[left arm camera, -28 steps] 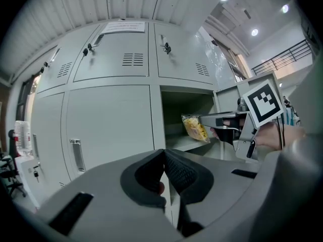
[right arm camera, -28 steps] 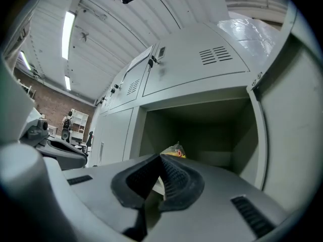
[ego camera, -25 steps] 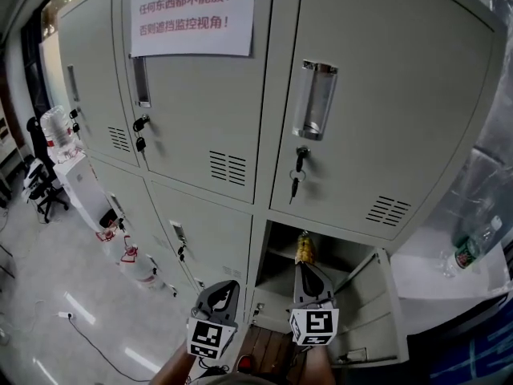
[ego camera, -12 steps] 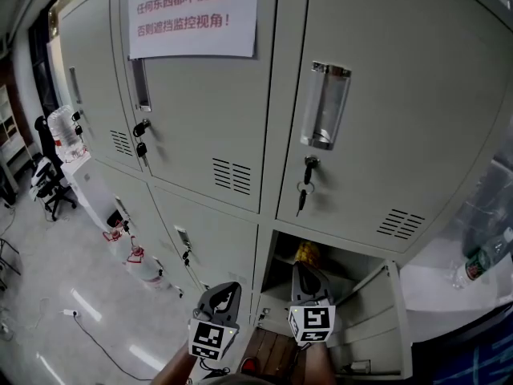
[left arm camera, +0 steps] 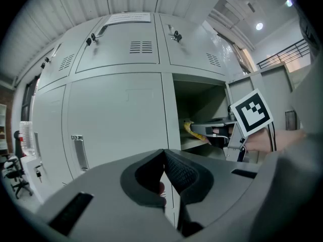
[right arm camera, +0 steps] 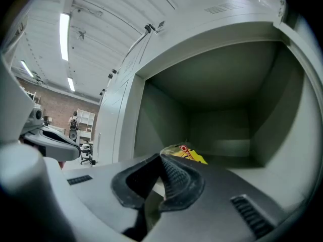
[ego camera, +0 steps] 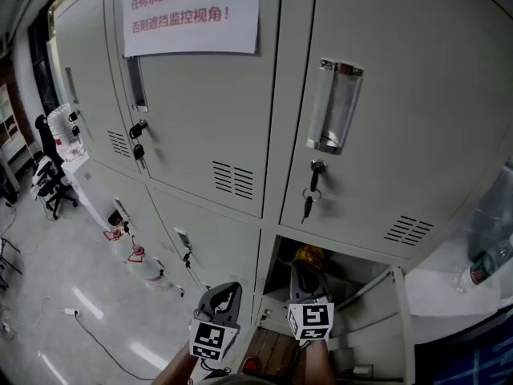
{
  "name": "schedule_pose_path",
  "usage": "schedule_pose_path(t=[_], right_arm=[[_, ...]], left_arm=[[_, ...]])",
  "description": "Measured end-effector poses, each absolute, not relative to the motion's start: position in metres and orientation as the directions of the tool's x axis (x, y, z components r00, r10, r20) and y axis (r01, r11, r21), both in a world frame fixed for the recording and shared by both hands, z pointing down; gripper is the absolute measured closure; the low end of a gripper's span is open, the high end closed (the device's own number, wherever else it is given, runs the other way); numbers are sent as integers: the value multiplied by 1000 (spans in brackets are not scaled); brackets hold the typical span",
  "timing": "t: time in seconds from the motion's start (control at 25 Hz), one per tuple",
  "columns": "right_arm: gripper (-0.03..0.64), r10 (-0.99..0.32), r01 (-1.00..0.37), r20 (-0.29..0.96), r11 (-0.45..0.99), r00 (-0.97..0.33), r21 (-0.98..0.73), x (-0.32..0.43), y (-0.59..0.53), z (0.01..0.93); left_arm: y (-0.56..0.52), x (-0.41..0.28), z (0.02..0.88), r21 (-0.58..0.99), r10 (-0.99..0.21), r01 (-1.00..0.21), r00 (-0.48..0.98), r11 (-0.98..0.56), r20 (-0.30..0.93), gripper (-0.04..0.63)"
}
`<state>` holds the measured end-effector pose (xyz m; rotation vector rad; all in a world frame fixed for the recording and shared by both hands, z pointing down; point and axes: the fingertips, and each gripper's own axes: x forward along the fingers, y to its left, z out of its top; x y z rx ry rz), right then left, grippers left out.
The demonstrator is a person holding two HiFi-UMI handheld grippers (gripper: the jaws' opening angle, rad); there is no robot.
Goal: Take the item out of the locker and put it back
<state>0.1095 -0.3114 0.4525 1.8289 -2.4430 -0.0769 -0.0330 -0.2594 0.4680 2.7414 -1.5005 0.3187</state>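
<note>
The open compartment has free room behind and to both sides of the packet, right to its back wall. Its side walls, ceiling and front lip bound the passage. The swung-out door stands just to the right; the closed door walls off the left. The left gripper hangs in open air before it.

Paper notice with red print, black office chair on grey floor, green-labelled plastic bottle at right.
</note>
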Motion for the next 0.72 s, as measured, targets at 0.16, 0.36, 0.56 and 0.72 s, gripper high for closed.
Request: schedule_pose_path(t=[0.16, 0.36, 0.56, 0.72], right_arm=[[600, -956, -952, 57, 291, -286, 92, 107, -317, 457], [600, -954, -951, 70, 296, -290, 92, 107, -323, 462], [600, -952, -949, 78, 301, -295, 94, 105, -328, 466], [600, -953, -951, 81, 298, -291, 86, 104, -331, 469]], left_arm=[[-262, -35, 470, -94, -836, -837, 517, -538, 180, 572], [-263, -36, 471, -95, -839, -840, 512, -534, 184, 572], [-266, -38, 472, -96, -843, -845, 505, -527, 185, 572], [-268, -40, 473, -96, -845, -847, 500, -522, 188, 572]])
